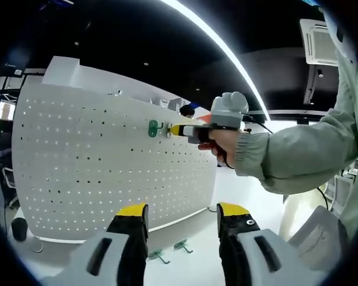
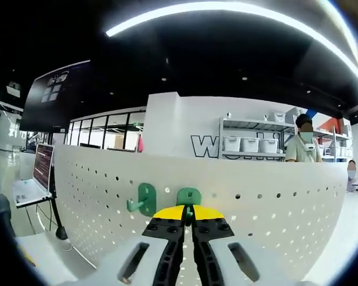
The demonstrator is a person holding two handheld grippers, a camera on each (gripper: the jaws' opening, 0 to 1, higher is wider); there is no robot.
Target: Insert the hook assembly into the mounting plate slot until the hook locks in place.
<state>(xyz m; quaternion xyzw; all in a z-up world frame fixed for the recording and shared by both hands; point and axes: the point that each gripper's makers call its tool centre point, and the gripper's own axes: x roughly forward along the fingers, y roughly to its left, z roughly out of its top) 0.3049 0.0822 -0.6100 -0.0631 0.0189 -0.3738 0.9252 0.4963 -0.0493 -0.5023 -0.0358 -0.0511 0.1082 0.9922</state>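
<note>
White pegboard [image 2: 227,190] before me; wall lettering behind reads "W", rest hidden. My right gripper [image 2: 188,213] jaws pinch a green hook [image 2: 189,196] against it, beside a mounted hook [image 2: 144,199]. Left gripper [image 1: 182,215] jaws wide, two spare hooks [image 1: 170,250] on the worktop [image 1: 197,262]

I see a large open-plan office or lab hall: a dark ceiling with a long light strip [image 2: 238,11] and a ceiling air unit [image 1: 318,40], far metal shelving [image 2: 253,138] holding white bins, glass partitions [image 2: 104,132], and a laptop [image 2: 34,176] (screen lit) at left.
</note>
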